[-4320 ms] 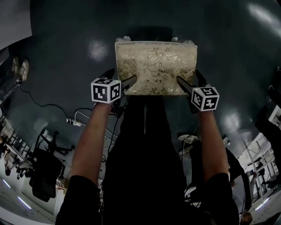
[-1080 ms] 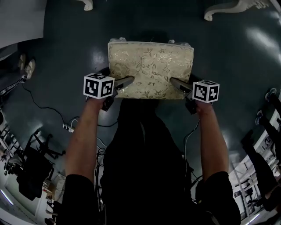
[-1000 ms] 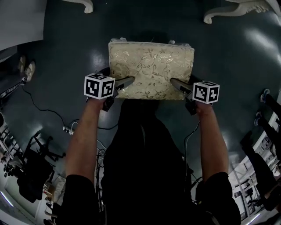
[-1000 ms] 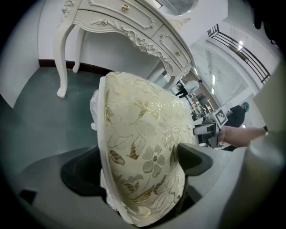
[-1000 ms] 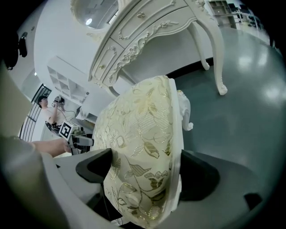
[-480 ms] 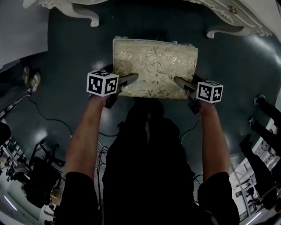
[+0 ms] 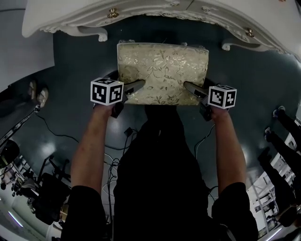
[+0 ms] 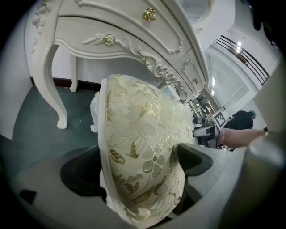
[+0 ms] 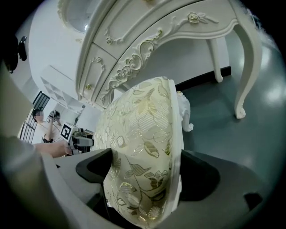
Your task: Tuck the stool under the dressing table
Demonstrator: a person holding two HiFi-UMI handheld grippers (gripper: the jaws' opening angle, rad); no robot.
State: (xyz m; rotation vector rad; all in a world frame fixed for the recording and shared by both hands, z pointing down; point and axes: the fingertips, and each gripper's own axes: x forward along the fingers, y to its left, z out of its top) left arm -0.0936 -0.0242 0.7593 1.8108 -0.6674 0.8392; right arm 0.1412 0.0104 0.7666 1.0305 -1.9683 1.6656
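Observation:
The stool (image 7: pixel 162 70) has a cream cushion with a gold floral pattern. In the head view it sits just in front of the white carved dressing table (image 7: pixel 155 12). My left gripper (image 7: pixel 137 87) is shut on the stool's near left corner, and my right gripper (image 7: pixel 189 88) is shut on its near right corner. The left gripper view shows the cushion (image 8: pixel 138 156) pinched between the dark jaws, with the table's curved leg (image 8: pixel 50 76) and drawers beyond. The right gripper view shows the cushion (image 9: pixel 143 165) clamped the same way, under the table's carved apron (image 9: pixel 147 49).
The floor is dark and glossy. Cables (image 7: pixel 61 136) and an office chair (image 7: pixel 47 193) lie at the left behind me. Another table leg (image 9: pixel 248 62) stands to the right of the stool. People's feet (image 7: pixel 280 120) are at the right edge.
The stool, held by both grippers, has come forward to the dressing table. The table's front edge and drawers now fill the top of the head view.

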